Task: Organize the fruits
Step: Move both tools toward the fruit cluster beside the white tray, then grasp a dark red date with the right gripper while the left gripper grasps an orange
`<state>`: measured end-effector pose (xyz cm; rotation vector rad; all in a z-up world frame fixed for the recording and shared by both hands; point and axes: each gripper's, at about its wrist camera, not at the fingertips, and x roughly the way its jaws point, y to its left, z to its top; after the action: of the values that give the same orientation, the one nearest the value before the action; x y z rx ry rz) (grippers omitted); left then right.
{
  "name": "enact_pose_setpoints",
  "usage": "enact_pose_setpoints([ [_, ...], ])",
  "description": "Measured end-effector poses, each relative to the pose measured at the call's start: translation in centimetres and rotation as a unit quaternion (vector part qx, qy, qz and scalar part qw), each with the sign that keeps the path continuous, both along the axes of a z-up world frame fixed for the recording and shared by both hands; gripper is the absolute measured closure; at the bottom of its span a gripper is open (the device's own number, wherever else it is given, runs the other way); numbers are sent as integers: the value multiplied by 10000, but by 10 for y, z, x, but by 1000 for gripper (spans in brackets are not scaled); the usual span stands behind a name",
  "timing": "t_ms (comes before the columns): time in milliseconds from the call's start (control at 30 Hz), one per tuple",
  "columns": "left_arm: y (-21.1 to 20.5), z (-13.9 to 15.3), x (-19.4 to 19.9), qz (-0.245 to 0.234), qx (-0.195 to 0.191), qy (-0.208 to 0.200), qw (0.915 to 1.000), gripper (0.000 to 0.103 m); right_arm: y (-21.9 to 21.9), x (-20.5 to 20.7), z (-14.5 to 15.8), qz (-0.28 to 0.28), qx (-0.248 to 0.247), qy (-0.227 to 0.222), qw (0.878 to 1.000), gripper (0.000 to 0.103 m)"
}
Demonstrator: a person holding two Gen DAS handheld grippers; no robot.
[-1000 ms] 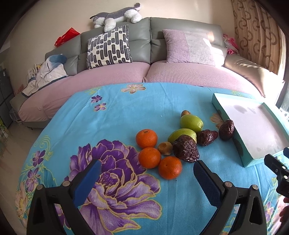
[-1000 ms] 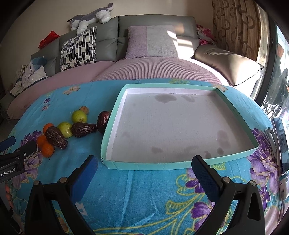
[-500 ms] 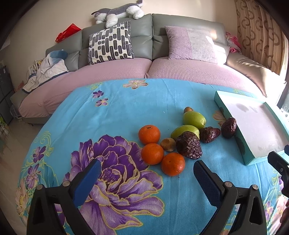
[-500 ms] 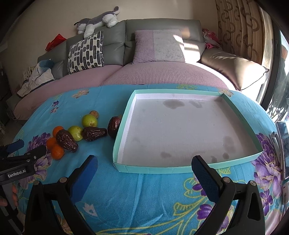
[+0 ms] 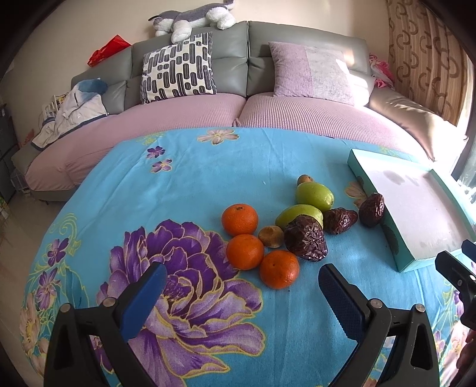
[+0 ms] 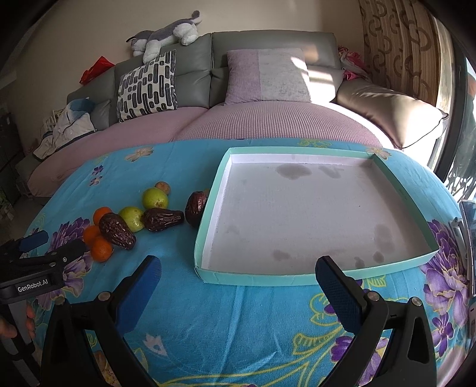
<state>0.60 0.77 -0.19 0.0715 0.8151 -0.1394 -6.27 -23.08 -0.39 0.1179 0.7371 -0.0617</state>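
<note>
Left tongs [image 5: 238, 277] spread wide, empty; glossy round oranges [image 5: 279, 268], wrinkled brown dates [image 5: 306, 238], smooth green fruits [image 5: 314, 193] clustered just ahead. Right tongs [image 6: 238, 268] agape, empty, facing shallow teal cardboard tray [image 6: 297, 279] on floral cloth-covered counter [image 6: 226, 321].

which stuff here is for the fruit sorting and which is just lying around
For the job: three oranges, two green fruits, three dark wrinkled dates, two small brown fruits, teal tray, both open claws.

Lying about: cushions, plush toy, clothes, sofa.
</note>
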Motion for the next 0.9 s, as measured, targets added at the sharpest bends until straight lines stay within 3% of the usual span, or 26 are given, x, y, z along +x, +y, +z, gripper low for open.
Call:
enact_pose_setpoints([
  [533,-5,-3,-1,-173,-408,140,9989,0,-1,1,-1,-12,15,15,10000,0],
  [900,-9,-16,1,-197,-260,378,9988,1,-2,2,-2,-42,3,67,10000,0],
])
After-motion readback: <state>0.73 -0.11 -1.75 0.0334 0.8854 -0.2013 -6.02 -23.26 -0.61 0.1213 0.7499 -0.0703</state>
